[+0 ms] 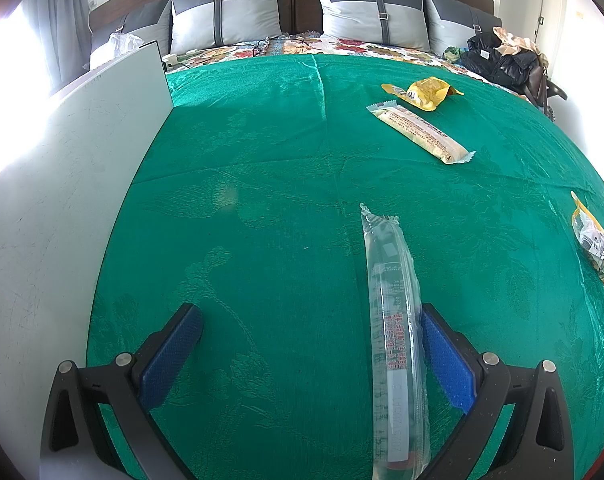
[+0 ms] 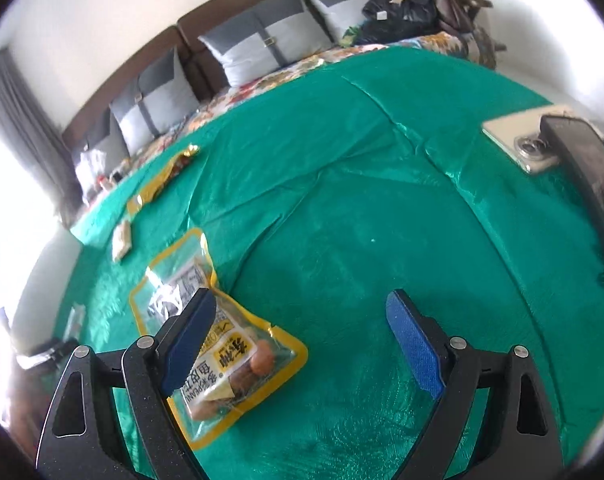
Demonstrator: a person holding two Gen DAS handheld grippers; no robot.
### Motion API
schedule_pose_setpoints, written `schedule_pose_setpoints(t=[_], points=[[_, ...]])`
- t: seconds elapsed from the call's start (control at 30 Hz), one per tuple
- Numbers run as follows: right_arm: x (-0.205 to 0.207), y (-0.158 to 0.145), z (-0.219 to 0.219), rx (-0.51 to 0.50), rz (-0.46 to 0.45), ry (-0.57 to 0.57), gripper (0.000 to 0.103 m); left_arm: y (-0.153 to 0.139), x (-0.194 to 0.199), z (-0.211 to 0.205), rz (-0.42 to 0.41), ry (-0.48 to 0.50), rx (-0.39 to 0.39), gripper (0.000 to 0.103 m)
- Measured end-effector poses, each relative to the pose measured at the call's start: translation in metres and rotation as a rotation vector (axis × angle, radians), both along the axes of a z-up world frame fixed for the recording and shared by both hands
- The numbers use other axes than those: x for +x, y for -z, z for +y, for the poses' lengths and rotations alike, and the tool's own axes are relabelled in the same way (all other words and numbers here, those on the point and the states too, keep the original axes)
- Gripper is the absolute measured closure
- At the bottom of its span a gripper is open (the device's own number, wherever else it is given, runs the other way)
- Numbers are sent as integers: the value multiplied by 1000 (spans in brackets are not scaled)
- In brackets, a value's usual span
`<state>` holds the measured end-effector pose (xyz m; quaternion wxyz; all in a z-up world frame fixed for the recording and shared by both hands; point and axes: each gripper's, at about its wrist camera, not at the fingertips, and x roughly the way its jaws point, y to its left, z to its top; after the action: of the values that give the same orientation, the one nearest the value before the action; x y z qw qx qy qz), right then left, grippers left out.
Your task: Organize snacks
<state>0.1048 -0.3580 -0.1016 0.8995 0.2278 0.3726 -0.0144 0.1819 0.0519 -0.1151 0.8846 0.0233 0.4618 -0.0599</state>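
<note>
My left gripper [image 1: 310,354] is open over the green bedspread [image 1: 262,152]. A long clear snack packet [image 1: 394,332] lies lengthwise just inside its right finger [image 1: 446,360]. Farther off lie a beige snack bar [image 1: 420,133] and a yellow packet [image 1: 424,92]. A yellow-edged peanut bag [image 1: 596,248] sits at the right edge. My right gripper [image 2: 302,340] is open; the same yellow-edged peanut bag [image 2: 218,344] lies under its left finger [image 2: 186,344]. Two more packets [image 2: 122,236] [image 2: 166,176] lie far left.
A white board [image 1: 62,200] stands along the left of the bed. Grey pillows [image 1: 226,12] and a dark clothes pile [image 1: 498,56] are at the headboard. A phone [image 2: 522,144] and a dark curved object [image 2: 594,184] lie at the right.
</note>
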Motion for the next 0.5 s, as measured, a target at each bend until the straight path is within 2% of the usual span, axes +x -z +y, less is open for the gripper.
schedule_pose_setpoints(t=[0.5], points=[[-1,2,2,-5,-8,-3,12,0,1,1,0,1,0,0]])
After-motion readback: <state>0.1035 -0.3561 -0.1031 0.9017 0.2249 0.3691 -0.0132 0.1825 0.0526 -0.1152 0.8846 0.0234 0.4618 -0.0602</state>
